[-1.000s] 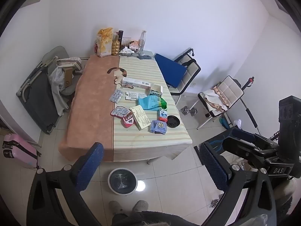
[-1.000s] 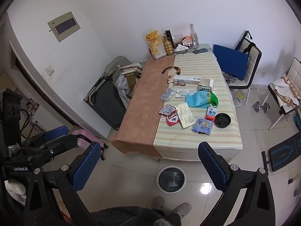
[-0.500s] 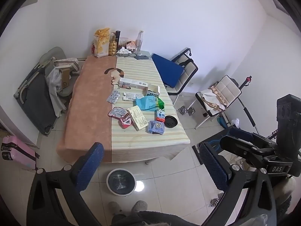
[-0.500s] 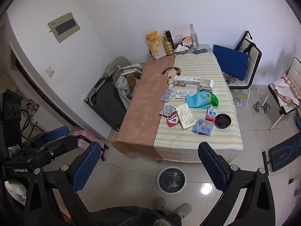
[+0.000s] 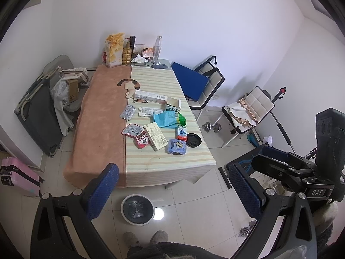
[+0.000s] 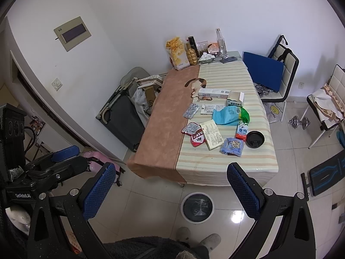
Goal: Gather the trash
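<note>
Reading "Doctor", perhaps, long white box [image 5: 150,97]

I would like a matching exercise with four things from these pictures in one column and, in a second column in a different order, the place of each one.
Things:
1. trash bin
2. black cup lid
3. pink suitcase
4. clear glass bottle

Places:
A. at the far end of the table, near the wall
B. on the floor tiles, in front of the near end of the table
C. on the floor to the left of the table
D. on the striped cloth, near the table's right edge

Right pairs: 1-B, 2-D, 3-C, 4-A
</note>
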